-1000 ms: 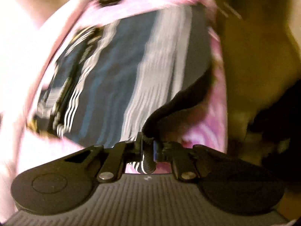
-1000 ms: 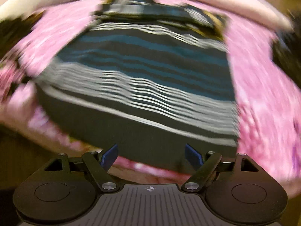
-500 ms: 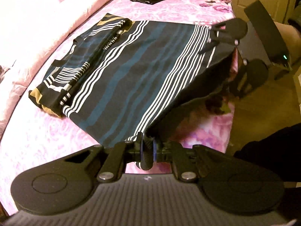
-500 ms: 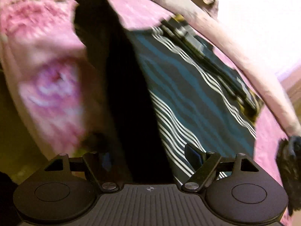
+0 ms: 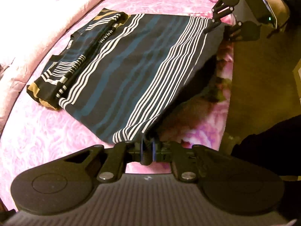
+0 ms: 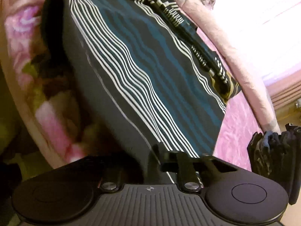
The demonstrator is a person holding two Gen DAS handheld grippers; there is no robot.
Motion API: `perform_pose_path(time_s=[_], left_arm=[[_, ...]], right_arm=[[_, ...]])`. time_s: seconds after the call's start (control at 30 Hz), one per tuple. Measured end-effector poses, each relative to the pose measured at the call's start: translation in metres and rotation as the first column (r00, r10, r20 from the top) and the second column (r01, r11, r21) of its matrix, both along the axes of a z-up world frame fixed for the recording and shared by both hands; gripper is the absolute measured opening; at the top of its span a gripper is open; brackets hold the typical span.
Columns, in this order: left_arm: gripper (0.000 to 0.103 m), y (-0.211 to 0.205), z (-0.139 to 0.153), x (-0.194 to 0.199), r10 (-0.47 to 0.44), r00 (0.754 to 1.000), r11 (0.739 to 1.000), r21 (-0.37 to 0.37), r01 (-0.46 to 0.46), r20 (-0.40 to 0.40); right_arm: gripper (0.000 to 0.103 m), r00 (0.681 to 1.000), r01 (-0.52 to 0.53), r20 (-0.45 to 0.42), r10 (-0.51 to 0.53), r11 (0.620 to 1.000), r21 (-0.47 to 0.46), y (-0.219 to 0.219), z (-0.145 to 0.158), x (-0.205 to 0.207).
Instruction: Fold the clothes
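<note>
**Two claws, two corners of the shirt**

The striped shirt [image 5: 131, 69] lies on the pink bed [image 5: 47, 131], filling the middle of both pictures. Its long side runs from the bottom middle up to the upper right in the left view. The left claw [image 5: 147, 150] is squeezed tight on the near corner at the bottom. The right claw [image 5: 216, 23], in the upper right, is closing on the far corner, with dark cloth between its jaws. The hem hangs stretched between them, lifted off the bed. The rest of the shirt lies ahead of both claws, toward the rolled pink blanket [image 5: 62, 20], so the fold probably goes that way.
</note>
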State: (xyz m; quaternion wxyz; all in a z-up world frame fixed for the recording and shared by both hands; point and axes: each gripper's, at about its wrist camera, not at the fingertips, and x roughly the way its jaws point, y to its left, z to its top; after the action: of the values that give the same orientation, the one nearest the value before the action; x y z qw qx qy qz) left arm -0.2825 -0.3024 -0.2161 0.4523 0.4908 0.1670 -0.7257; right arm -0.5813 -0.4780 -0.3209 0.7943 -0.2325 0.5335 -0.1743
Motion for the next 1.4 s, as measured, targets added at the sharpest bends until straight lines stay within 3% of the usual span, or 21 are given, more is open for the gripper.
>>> perform_pose_path(time_s=[0.03,0.33,0.47,0.6,0.87,1.0,1.1,1.27,1.4], left_arm=[[0.006,0.001,0.004,0.001,-0.011,1.0,1.0,0.0,0.011,-0.003],[0.005,0.026,0.041,0.0,-0.116,0.993,0.993,-0.012,0.116,0.008],[0.005,0.038,0.058,0.006,-0.083,0.996,0.997,-0.005,0.082,-0.014],[0.005,0.059,0.071,0.007,-0.062,0.996,0.997,0.042,0.065,-0.058],[0.005,0.087,0.089,0.013,-0.019,0.984,0.987,0.156,0.047,-0.179],[0.005,0.045,0.12,0.041,0.051,0.979,0.996,0.076,-0.036,-0.197],[0.005,-0.001,0.147,0.067,0.112,0.975,0.993,-0.004,-0.115,-0.193],[0.005,-0.092,0.176,0.11,0.266,0.942,0.956,-0.071,-0.285,-0.205],[0.005,-0.16,0.172,0.132,0.349,0.918,0.926,-0.078,-0.369,-0.189]], right_arm=[[0.003,1.0,-0.003,0.0,0.003,1.0,0.007,-0.004,0.008,-0.001],[0.002,0.995,-0.099,-0.004,0.099,0.994,0.037,0.012,0.081,-0.005],[0.002,0.988,-0.144,-0.038,0.147,0.987,0.074,0.039,0.102,-0.011],[0.002,0.977,-0.183,-0.08,0.196,0.972,0.147,0.072,0.116,-0.021],[0.002,0.96,-0.166,-0.167,0.224,0.939,0.301,0.128,0.14,-0.043],[0.002,0.963,-0.176,-0.16,0.218,0.954,0.244,0.108,0.174,-0.025],[0.002,0.969,-0.185,-0.126,0.211,0.965,0.188,0.067,0.206,0.007],[0.003,0.965,-0.228,-0.099,0.241,0.965,0.128,-0.017,0.236,0.069],[0.003,0.967,-0.228,-0.081,0.244,0.959,0.168,-0.086,0.238,0.123]])
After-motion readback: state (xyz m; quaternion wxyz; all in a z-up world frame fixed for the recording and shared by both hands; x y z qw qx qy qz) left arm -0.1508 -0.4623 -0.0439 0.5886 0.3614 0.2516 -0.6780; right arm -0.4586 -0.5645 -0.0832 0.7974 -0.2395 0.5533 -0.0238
